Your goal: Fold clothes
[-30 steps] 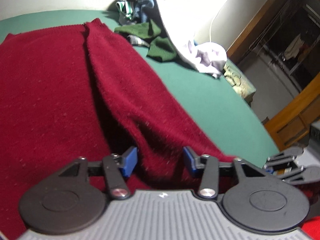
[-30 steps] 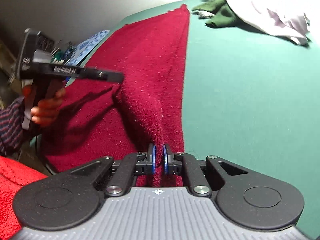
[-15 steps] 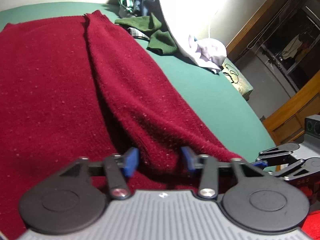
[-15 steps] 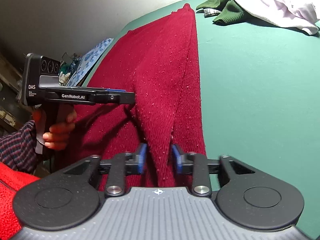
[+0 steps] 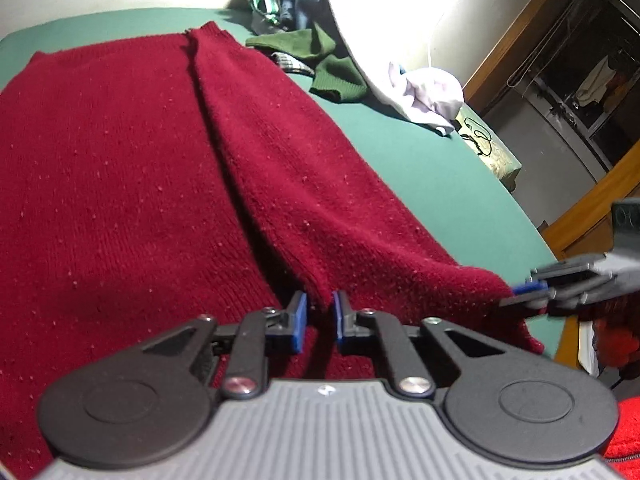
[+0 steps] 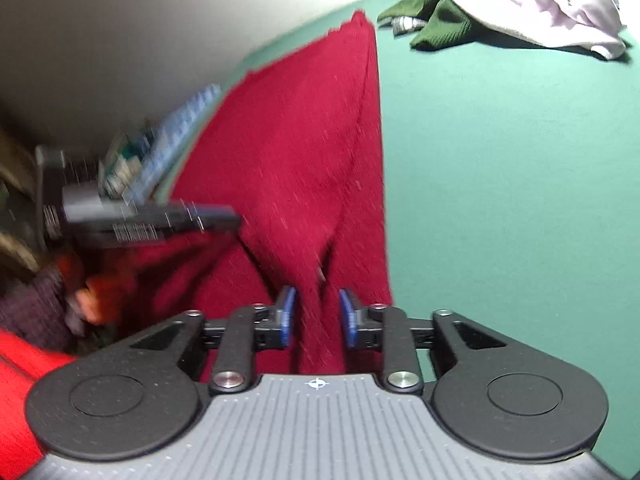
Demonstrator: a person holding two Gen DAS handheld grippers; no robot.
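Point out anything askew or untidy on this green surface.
The red sweater is bunched into a raised ridge between the left gripper, shut on it, and the opening right gripper. A jumbled clothes pile sits at the far edge.

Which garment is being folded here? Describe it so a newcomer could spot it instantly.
On the green table, look at the near side, away from the clothes pile by the wall. The dark red knit sweater lies spread out there, the only red garment and the only one laid flat.

Green tabletop (image 6: 500,200) free rt of sweater (image 6: 304,152); clothes pile (image 5: 316,44) blocks far end.
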